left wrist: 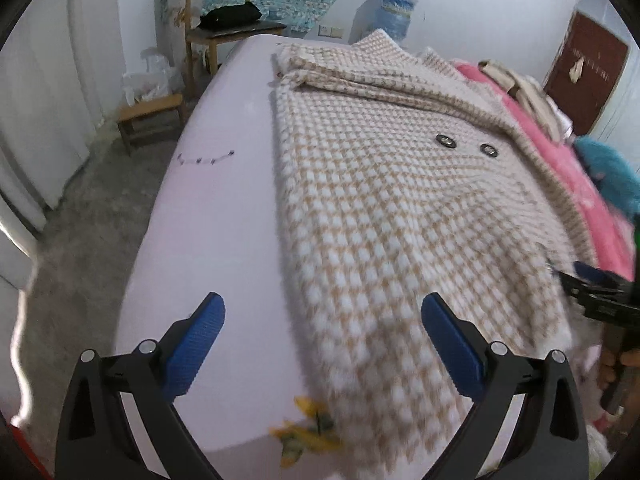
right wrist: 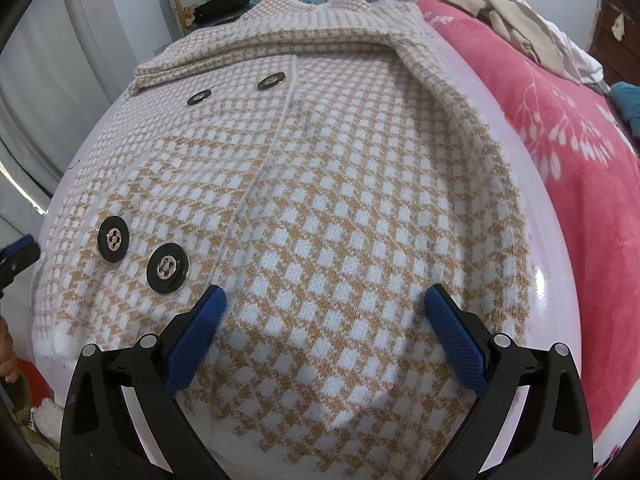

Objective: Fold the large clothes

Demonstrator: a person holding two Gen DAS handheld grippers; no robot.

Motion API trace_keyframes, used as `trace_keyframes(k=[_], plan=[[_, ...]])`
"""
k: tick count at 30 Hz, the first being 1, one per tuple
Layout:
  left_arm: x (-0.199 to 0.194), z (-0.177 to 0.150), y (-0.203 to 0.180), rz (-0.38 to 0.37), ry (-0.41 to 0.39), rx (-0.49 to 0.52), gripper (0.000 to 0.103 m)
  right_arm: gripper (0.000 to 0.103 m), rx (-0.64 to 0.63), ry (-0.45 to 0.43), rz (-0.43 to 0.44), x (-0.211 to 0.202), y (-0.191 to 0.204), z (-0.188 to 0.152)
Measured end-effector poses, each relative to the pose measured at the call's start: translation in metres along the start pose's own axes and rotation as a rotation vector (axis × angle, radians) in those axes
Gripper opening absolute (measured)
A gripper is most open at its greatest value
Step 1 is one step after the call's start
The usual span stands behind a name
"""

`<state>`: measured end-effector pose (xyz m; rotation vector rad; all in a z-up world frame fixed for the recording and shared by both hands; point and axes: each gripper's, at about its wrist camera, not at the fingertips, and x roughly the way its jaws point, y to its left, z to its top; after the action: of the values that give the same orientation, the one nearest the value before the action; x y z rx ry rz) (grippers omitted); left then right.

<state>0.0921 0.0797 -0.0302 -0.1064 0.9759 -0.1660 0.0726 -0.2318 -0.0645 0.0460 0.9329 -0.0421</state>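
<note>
A tan-and-white houndstooth knit coat [left wrist: 400, 208] with black metal buttons [left wrist: 446, 142] lies spread on a pale pink bed surface [left wrist: 216, 216]. My left gripper [left wrist: 322, 316] hovers open over the coat's near left hem, nothing between its blue pads. In the right wrist view the same coat [right wrist: 320, 184] fills the frame, its sleeves folded across the top. My right gripper [right wrist: 325, 308] is open just above the coat's lower front, beside two buttons [right wrist: 167, 268]. The right gripper [left wrist: 592, 292] also shows at the left view's right edge.
A pink floral blanket [right wrist: 568, 128] with a heap of beige clothes [right wrist: 516, 24] lies right of the coat. A wooden chair [left wrist: 224, 32] and low stool [left wrist: 150, 120] stand on the concrete floor at the left. A water bottle [left wrist: 394, 12] stands by the back wall.
</note>
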Motion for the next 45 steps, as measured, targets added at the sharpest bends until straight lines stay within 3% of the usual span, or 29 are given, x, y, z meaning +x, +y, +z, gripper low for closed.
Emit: trace_keyframes(k=[9,14,21,24,35,40,45], plan=[[-0.019,-0.029,0.003,-0.069,0.016,-0.003,0.080,0.095,0.013,-0.001,0.006,-0.004,0.002,0.001],[-0.021,-0.042,0.008,-0.101,0.045,-0.036,0.068,0.095,0.020,-0.081,0.035,-0.032,-0.007,-0.003],[-0.023,-0.053,0.018,-0.144,0.060,-0.092,0.056,0.094,0.120,-0.153,0.022,-0.068,-0.054,-0.011],[-0.022,-0.052,0.022,-0.162,0.054,-0.114,0.052,0.087,0.164,-0.127,0.004,-0.064,-0.069,-0.014],[-0.012,-0.044,0.014,-0.242,0.071,-0.108,0.036,0.061,0.316,-0.056,0.086,-0.042,-0.092,-0.030],[-0.011,-0.050,0.012,-0.263,0.080,-0.122,0.036,0.043,0.356,-0.004,0.198,-0.038,-0.089,-0.043],[-0.008,-0.050,0.012,-0.250,0.072,-0.130,0.033,0.041,0.356,0.007,0.246,-0.030,-0.076,-0.046]])
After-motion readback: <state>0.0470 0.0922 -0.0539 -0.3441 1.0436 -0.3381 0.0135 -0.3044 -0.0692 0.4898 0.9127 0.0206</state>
